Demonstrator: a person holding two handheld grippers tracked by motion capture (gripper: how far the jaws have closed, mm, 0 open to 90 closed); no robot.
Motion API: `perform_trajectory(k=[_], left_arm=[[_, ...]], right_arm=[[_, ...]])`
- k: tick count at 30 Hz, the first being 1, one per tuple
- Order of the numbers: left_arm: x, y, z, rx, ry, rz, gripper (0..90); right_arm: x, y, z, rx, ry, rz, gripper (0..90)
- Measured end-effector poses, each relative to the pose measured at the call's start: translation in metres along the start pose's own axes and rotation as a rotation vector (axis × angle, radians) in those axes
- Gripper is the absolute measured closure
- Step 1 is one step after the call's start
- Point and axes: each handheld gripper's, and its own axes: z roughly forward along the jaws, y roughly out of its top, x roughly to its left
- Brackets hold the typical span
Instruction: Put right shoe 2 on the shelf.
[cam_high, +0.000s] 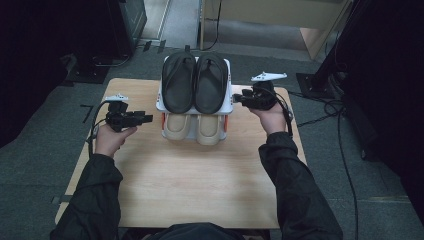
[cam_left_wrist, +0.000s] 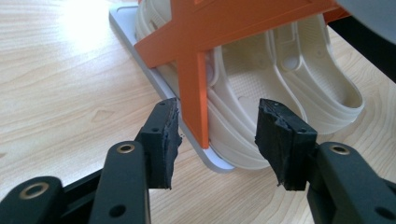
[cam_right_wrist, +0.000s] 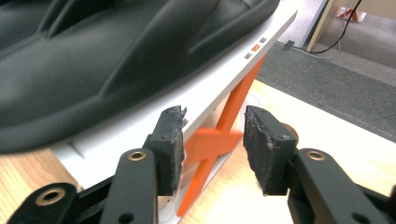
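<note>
The shoe rack (cam_high: 229, 102) stands at the table's (cam_high: 190, 185) far edge, flanked by both grippers. Left gripper (cam_left_wrist: 217, 135) and right gripper (cam_right_wrist: 212, 149) gape empty astride the orange cross-braces (cam_left_wrist: 196, 70), apparently to steady it.

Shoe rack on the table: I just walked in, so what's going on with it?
A person holds a gripper in each hand on either side of a small two-tier rack. Black slippers sit on the top shelf, beige ones below. The left gripper is open at the rack's orange cross brace, gripping nothing. The right gripper is open by the top shelf edge, also holding nothing.
</note>
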Motion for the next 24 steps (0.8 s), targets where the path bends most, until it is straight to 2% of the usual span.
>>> perform_trajectory(k=[2, 5, 7, 10, 12, 15, 17, 20, 22, 24], left_arm=[[0.000, -0.001, 0.000, 0.001, 0.002, -0.001, 48.2], [-0.001, -0.001, 0.001, 0.007, 0.004, 0.005, 47.9], [-0.002, -0.002, 0.002, 0.013, 0.003, 0.009, 47.7], [-0.003, -0.003, 0.003, 0.017, 0.003, 0.012, 47.3], [-0.004, -0.003, 0.003, 0.020, 0.006, 0.015, 47.0], [-0.005, -0.004, 0.003, 0.022, 0.008, 0.013, 46.6], [-0.005, -0.005, 0.002, 0.022, 0.007, 0.018, 46.1], [-0.006, -0.007, 0.003, 0.036, 0.011, 0.020, 45.8], [-0.008, -0.007, 0.004, 0.048, 0.011, 0.024, 45.2], [-0.010, -0.009, 0.004, 0.053, 0.013, 0.034, 45.1]], right_arm=[[0.000, -0.006, -0.002, -0.029, -0.003, -0.006, 58.0], [-0.002, -0.013, -0.002, -0.001, 0.009, -0.001, 57.6], [-0.001, -0.019, -0.004, -0.021, 0.008, 0.000, 57.6], [-0.002, -0.027, -0.003, -0.005, 0.012, 0.008, 56.8], [-0.001, -0.033, -0.003, -0.008, -0.011, -0.016, 56.4], [-0.003, -0.041, -0.002, 0.005, 0.003, -0.007, 55.4], [-0.003, -0.047, -0.002, -0.014, 0.000, -0.012, 55.5], [-0.003, -0.054, -0.002, 0.010, 0.014, 0.001, 54.6], [-0.003, -0.061, -0.003, -0.015, 0.008, -0.005, 54.6], [-0.003, -0.065, -0.003, 0.004, 0.021, 0.011, 54.4]])
